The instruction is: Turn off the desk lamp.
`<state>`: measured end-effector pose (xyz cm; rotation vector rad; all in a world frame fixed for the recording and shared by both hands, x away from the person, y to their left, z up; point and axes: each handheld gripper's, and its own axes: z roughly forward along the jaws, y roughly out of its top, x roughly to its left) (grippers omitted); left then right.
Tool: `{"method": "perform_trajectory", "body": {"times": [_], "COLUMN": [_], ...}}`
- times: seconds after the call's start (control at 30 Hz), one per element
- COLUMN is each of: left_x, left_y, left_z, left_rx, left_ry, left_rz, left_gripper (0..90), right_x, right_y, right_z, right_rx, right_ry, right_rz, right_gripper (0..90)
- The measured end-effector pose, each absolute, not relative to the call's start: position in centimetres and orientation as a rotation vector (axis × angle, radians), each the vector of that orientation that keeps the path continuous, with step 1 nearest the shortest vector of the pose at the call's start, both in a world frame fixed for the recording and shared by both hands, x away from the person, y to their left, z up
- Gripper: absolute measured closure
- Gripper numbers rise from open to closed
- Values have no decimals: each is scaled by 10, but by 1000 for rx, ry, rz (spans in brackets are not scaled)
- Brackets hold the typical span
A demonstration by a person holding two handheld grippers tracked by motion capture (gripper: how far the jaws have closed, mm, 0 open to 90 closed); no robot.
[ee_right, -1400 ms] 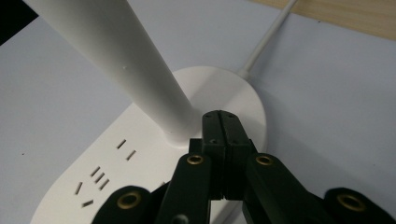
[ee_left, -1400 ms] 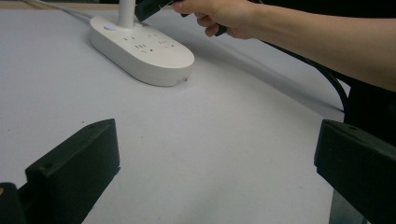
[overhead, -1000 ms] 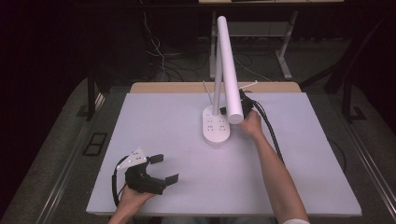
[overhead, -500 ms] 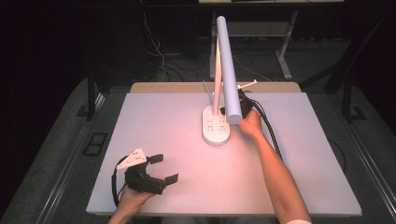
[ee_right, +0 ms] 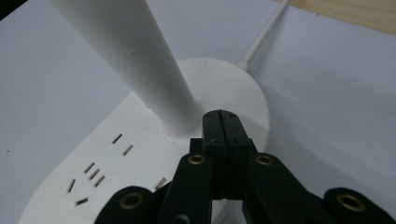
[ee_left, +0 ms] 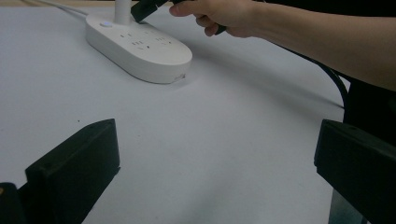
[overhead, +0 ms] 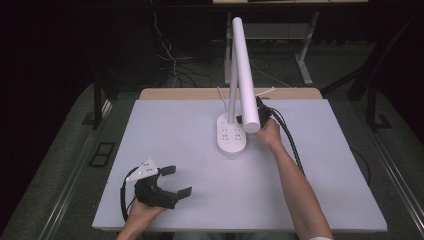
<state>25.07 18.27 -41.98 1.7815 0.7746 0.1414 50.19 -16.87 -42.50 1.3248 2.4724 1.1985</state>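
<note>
Left gripper [overhead: 177, 182] sits by the worktop's [overhead: 325, 200] near edge, jaws spread wide, nothing between them, loads of bare surface around. Farther back, mid-worktop, the right gripper [ee_right: 221, 122] has its jaws pressed together, tips right at the lamp post [ee_right: 140, 60] over the white socket base [overhead: 231, 139].

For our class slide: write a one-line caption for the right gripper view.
Shut right claw poised at the lamp post above its white socket base.
</note>
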Motion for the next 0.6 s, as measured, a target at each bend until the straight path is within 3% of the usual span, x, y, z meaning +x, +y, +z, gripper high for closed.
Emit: {"method": "perform_trajectory", "body": {"times": [0.6], "left_x": [251], "left_y": [184], "left_z": [-420], "left_rx": [1776], "left_ry": [778], "left_rz": [142], "left_gripper": [0], "right_x": [501], "right_y": [-167], "right_z": [-425], "right_rx": [1344], "right_ry": [2456], "right_rz": [1240], "right_gripper": [900]}}
